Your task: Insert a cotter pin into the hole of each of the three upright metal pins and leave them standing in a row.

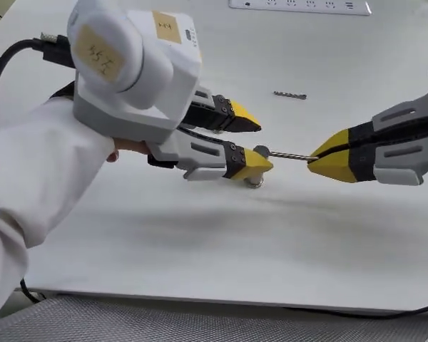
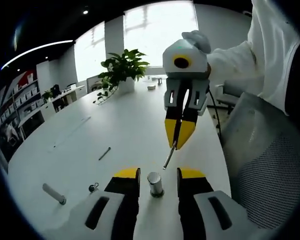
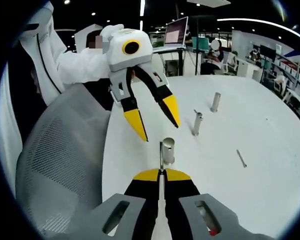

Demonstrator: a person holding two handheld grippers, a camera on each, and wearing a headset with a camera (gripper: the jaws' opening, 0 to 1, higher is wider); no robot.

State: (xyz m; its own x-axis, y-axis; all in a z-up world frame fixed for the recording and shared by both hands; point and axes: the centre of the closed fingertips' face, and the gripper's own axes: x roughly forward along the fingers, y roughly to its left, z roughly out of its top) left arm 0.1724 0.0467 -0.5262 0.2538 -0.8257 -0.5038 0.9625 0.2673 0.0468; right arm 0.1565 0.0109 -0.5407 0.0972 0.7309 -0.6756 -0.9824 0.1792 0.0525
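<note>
A short upright metal pin [image 1: 255, 178] [image 2: 155, 184] [image 3: 168, 150] stands on the white table between the jaws of my left gripper [image 1: 262, 144] [image 2: 158, 173] [image 3: 159, 130], which is open and not clamping it. My right gripper [image 1: 312, 160] [image 2: 176, 145] [image 3: 161, 172] is shut on a thin cotter pin [image 1: 291, 155] [image 2: 169, 156] [image 3: 161, 152]. The cotter pin lies level and its free tip reaches the top of the metal pin. Two more metal pins [image 3: 197, 123] [image 3: 216, 101] stand upright farther along the table.
A loose cotter pin [image 1: 290, 95] [image 2: 104, 153] [image 3: 241, 158] lies on the white table [image 1: 200, 235]. A power strip [image 1: 299, 6] sits at the far edge. A mesh chair [image 3: 60, 165] is beside the near table edge. A potted plant [image 2: 122, 70] stands far off.
</note>
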